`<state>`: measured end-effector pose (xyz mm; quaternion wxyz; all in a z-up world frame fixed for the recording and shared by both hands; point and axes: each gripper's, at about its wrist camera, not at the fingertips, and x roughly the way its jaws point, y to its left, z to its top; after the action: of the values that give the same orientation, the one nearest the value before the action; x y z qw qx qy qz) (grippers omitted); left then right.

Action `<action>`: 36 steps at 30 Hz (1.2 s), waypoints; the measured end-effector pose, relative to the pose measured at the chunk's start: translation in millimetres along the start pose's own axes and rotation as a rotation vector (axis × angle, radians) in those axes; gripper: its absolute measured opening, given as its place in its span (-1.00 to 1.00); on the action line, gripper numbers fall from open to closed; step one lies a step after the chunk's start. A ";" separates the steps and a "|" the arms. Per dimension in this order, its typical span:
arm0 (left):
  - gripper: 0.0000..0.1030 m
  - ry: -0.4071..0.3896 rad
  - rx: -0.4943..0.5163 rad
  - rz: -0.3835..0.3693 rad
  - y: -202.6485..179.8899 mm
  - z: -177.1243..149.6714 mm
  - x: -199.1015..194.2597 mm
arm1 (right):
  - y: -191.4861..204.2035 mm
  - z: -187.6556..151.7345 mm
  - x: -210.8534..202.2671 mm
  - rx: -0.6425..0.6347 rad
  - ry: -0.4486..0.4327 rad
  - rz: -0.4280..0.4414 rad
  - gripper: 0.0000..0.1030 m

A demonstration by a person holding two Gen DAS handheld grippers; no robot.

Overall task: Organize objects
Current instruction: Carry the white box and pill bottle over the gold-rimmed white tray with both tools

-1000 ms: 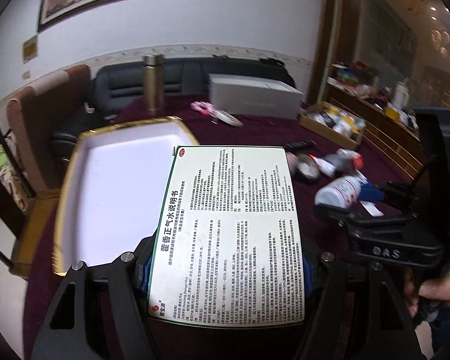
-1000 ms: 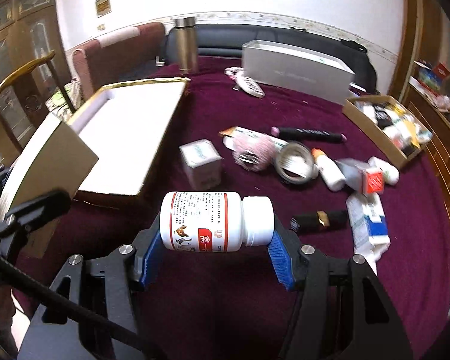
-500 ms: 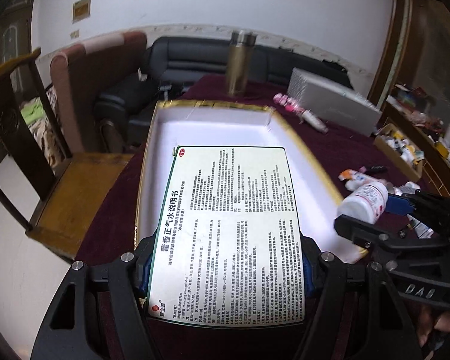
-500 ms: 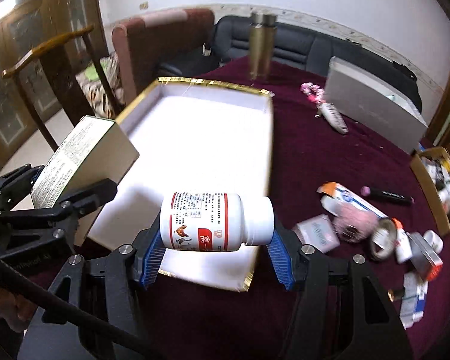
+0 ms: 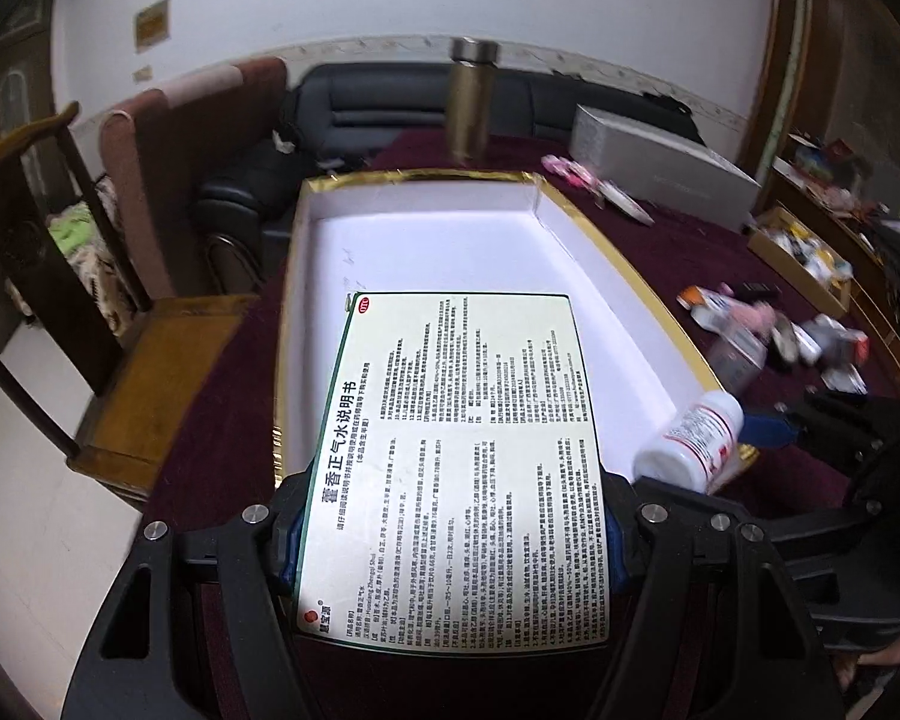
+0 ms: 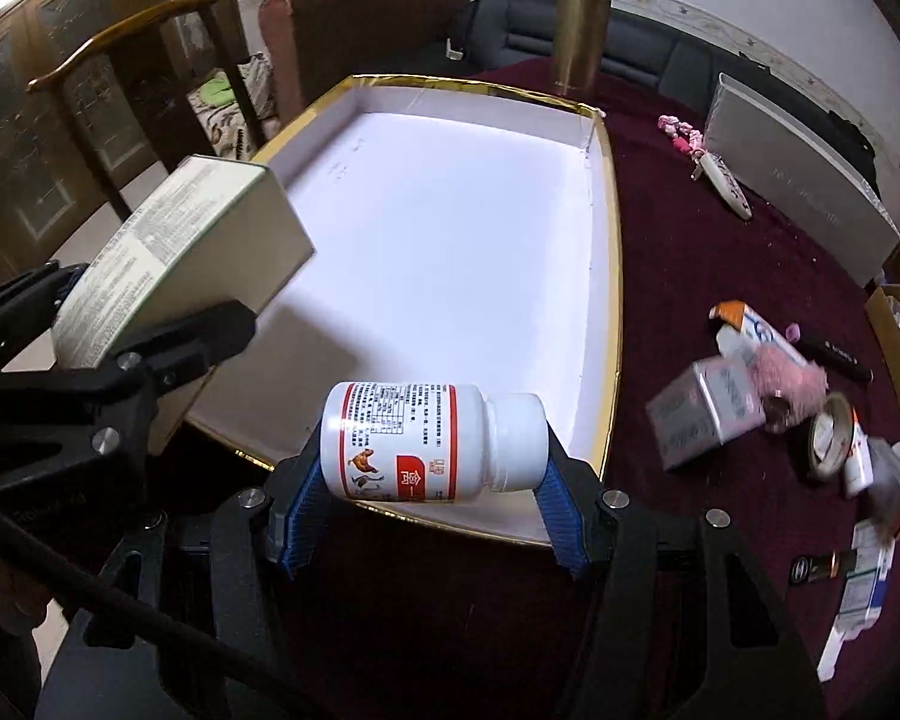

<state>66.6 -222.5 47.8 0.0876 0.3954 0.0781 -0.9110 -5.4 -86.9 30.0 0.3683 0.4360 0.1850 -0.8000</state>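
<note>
A maroon-clothed table [image 6: 720, 276] carries a white gold-rimmed tray [image 6: 615, 276] at frame centre. The left gripper [image 5: 450, 534] clamps a medicine box [image 5: 456, 468], light and crushable; grip its side faces. The right gripper [image 6: 426, 480] clamps a pill bottle [image 6: 426, 441] end to end over the tray's near edge; it looks rigid, smooth and probably slippery.

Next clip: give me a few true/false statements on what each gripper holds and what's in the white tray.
1. The left gripper holds a flat medicine box. True.
2. The right gripper holds a metal flask. False: its jaws clamp a white pill bottle; the flask stands on the table beyond the tray.
3. The tray already holds several items. False: nothing lies in it.
4. Loose items lie on the maroon cloth right of the tray. True.
</note>
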 end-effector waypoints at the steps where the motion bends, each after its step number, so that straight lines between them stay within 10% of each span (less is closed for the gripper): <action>1: 0.26 0.000 0.005 -0.002 -0.5 -1.1 -2.0 | -0.3 -2.6 -2.1 0.007 0.010 0.012 0.18; 17: 0.26 0.007 -0.011 0.043 39.2 86.9 -8.0 | -24.0 90.2 -29.7 0.120 -0.042 0.084 0.18; 36: 0.27 0.192 -0.070 0.153 48.3 134.8 134.1 | -74.9 202.7 118.0 0.404 0.147 0.053 0.18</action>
<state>-108.1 -311.1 36.9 0.1629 0.4821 0.0876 -0.8564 -216.5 -213.0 41.5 0.2797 0.5628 0.0357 -0.7770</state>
